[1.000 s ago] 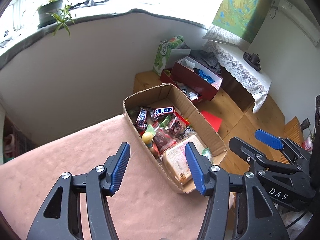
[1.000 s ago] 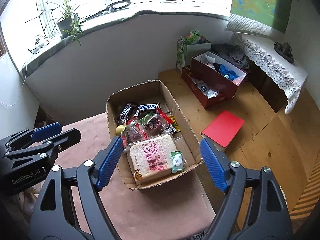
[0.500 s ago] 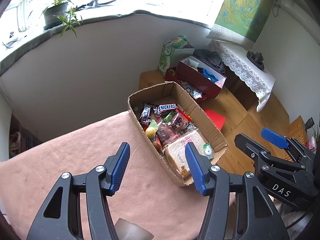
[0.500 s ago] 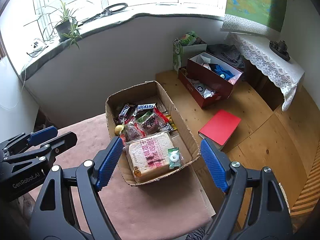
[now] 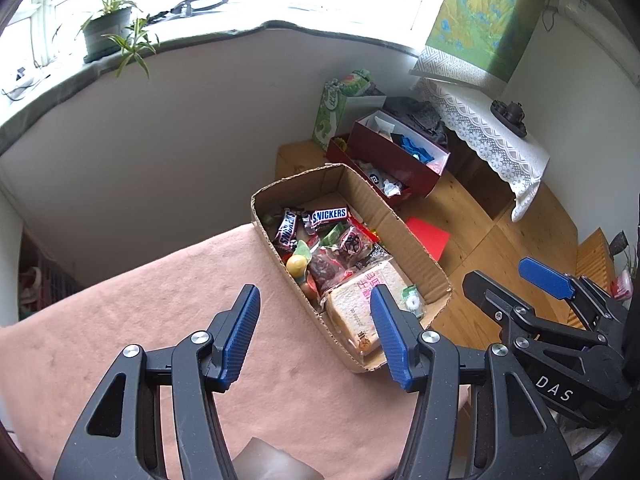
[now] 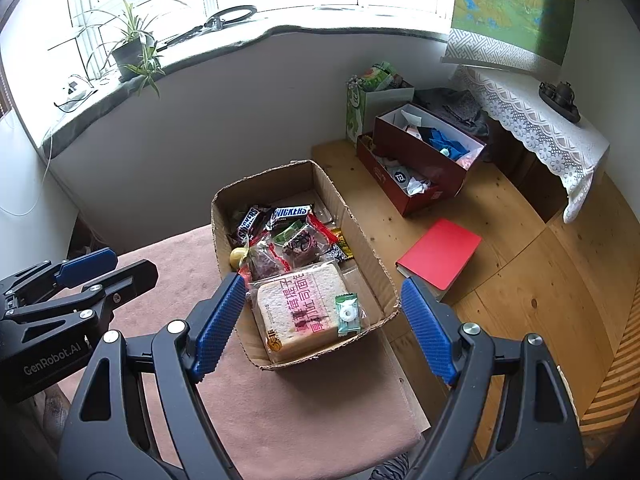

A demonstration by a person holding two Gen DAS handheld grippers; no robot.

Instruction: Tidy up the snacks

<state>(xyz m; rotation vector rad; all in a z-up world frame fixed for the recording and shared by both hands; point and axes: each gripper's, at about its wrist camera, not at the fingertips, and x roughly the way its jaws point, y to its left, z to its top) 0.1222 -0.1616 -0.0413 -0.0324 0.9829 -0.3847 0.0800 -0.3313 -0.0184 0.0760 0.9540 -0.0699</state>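
Note:
An open cardboard box stands at the right end of a table under a pink cloth. Inside lie a bagged bread slice, a green-wrapped mint, Snickers bars, dark red snack packets and a small yellow fruit. My left gripper is open and empty above the cloth, left of the box. My right gripper is open and empty above the box's near end.
On the wooden floor to the right lie a red book, a dark red shoebox with odds and ends and a green bag. A lace-covered side table stands further right. A plant sits on the windowsill.
Both grippers have pulled back and up from the box, so it looks smaller and farther. Both stay open and empty. Nothing in the box has moved.

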